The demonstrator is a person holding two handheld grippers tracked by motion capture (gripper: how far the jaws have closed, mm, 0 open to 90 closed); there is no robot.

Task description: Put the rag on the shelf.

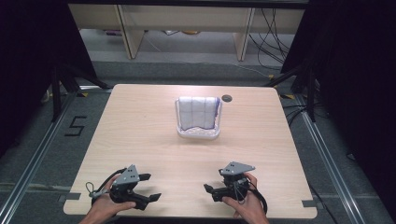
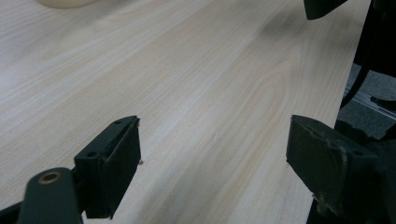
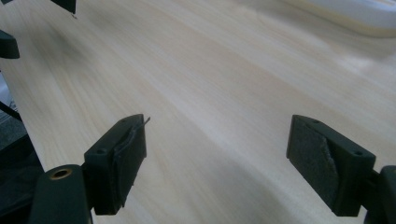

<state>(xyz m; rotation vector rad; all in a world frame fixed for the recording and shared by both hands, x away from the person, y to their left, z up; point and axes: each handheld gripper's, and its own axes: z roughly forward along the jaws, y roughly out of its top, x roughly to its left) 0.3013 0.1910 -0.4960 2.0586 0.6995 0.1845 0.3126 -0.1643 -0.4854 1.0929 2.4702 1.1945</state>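
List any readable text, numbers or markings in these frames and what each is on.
"5": black mark on the grey floor left of the table.
The folded cloth in the white tray bears purple lines, no letters.
Nothing legible on the left gripper or the right gripper.

Pale matt wood-grain table point(image 1: 140, 126); quilted white cloth point(image 1: 197, 113).
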